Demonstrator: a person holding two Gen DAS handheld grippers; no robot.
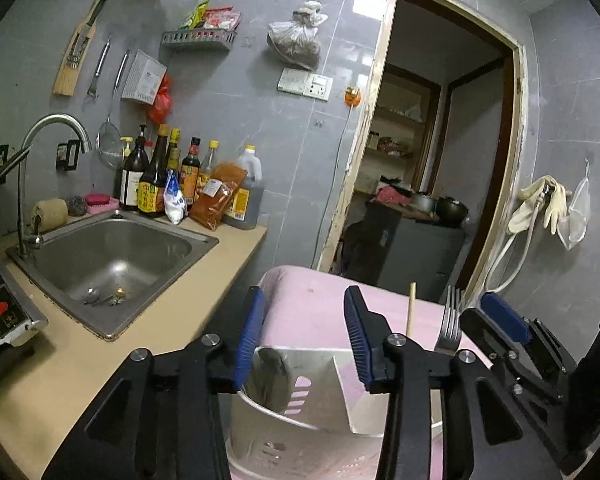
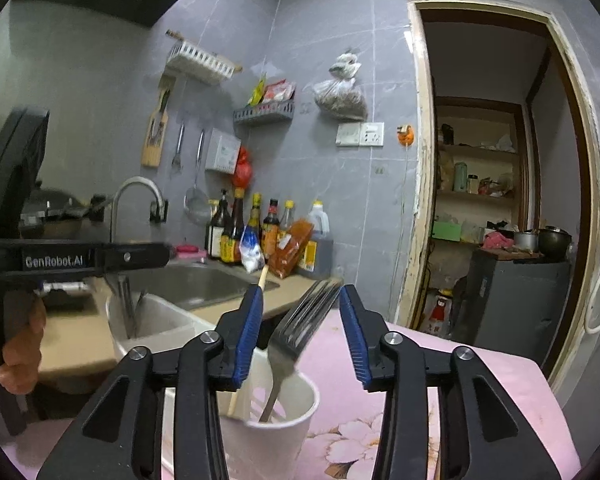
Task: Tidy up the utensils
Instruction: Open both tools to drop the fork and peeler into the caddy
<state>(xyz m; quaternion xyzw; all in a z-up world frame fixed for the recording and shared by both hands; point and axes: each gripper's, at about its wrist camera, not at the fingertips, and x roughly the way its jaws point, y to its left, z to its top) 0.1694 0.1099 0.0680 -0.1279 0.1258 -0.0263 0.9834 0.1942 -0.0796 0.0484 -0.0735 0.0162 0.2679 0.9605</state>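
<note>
Your fork (image 2: 296, 340) stands tines-up in the rounded compartment of the white utensil holder (image 2: 284, 424), its handle down inside and its head leaning between the spread fingers of your right gripper (image 2: 300, 340); those fingers are released and seem clear of the metal on both sides, though the fork's head is blurred, so judge that contact with care. A chopstick (image 2: 246, 344) leans in the same compartment, just beside the left blue pad. The holder sits on the pink flowered table (image 2: 500, 400), near the edge that faces the sink counter (image 1: 204, 276). Your left gripper (image 1: 300, 340) hovers above the holder's square compartment with its fingers parted and nothing between them. The step in hand looks like letting the fork settle, so draw the right gripper straight back and a little up, keeping the fingers wide, so neither pad catches the tines or nudges the chopstick. The holder looks light and top-loaded on that side, so it may tip; have the left gripper ready to steady the rim. Then look to the sink (image 1: 112, 252), where a few small metal pieces lie by the drain, too small to identify.
</note>
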